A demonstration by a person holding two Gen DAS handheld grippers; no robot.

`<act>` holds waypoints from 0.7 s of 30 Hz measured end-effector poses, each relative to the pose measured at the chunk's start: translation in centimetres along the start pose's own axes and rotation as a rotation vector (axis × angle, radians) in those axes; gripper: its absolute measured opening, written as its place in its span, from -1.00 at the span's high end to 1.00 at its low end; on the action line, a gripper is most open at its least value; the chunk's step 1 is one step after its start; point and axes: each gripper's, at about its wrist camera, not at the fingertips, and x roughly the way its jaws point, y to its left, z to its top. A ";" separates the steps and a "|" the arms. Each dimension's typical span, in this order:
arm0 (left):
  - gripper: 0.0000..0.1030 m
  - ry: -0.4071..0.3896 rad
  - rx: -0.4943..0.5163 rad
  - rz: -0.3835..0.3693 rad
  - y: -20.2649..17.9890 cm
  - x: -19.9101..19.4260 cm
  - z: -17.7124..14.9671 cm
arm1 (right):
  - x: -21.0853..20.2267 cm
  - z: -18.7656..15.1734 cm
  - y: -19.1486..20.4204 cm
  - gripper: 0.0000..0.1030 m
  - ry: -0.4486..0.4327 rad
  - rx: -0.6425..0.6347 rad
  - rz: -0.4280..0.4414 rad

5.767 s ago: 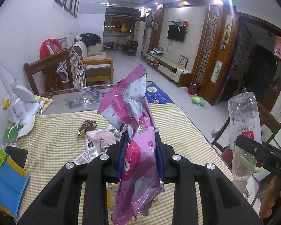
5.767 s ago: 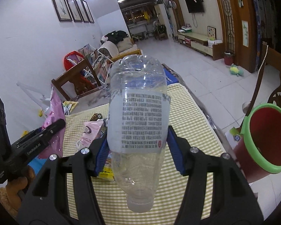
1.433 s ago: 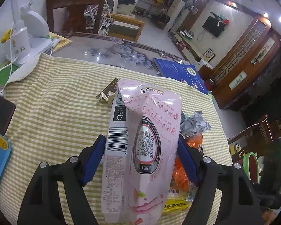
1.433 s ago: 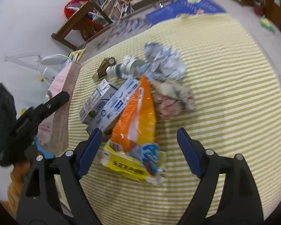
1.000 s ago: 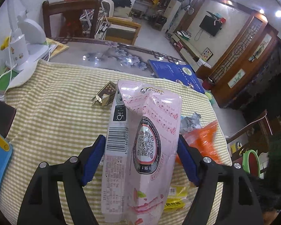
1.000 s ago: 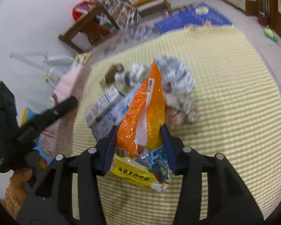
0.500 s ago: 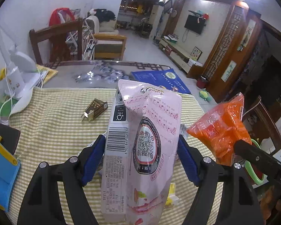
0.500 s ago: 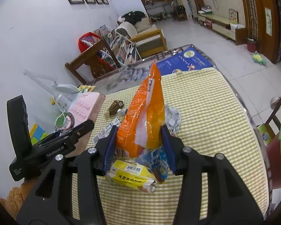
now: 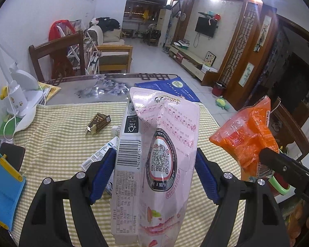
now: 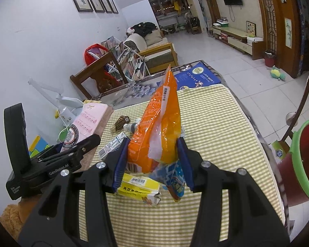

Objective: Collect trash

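Your left gripper (image 9: 155,175) is pinching a glossy, creased pink paper-and-film pouch (image 9: 156,160) upright at centre frame, its blue pads pressing both sides. Your right gripper (image 10: 151,162) is clamping a crinkly orange plastic snack bag (image 10: 158,129), tilted, above the yellow-checked tablecloth (image 10: 212,131). Only the right view is showing the green-rimmed red bin (image 10: 307,156) at right edge and, seemingly, a flattened yellow carton (image 10: 140,187) below the bag.

Both tools raised: left tool (image 9: 155,170) clamped w/ wide spread, right tool (image 10: 152,160) clamped narrower.
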 end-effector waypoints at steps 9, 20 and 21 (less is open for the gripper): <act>-0.41 0.002 0.032 0.001 -2.1 -0.6 -0.5 | -1.4 -0.3 -1.2 0.11 -0.019 0.017 -0.008; -0.41 0.015 0.075 -0.004 -4.8 -0.4 -0.9 | -3.3 -1.3 -3.4 0.11 -0.039 0.049 -0.022; -0.41 0.016 0.079 -0.005 -5.0 -0.4 -1.0 | -3.5 -1.4 -3.5 0.11 -0.040 0.053 -0.023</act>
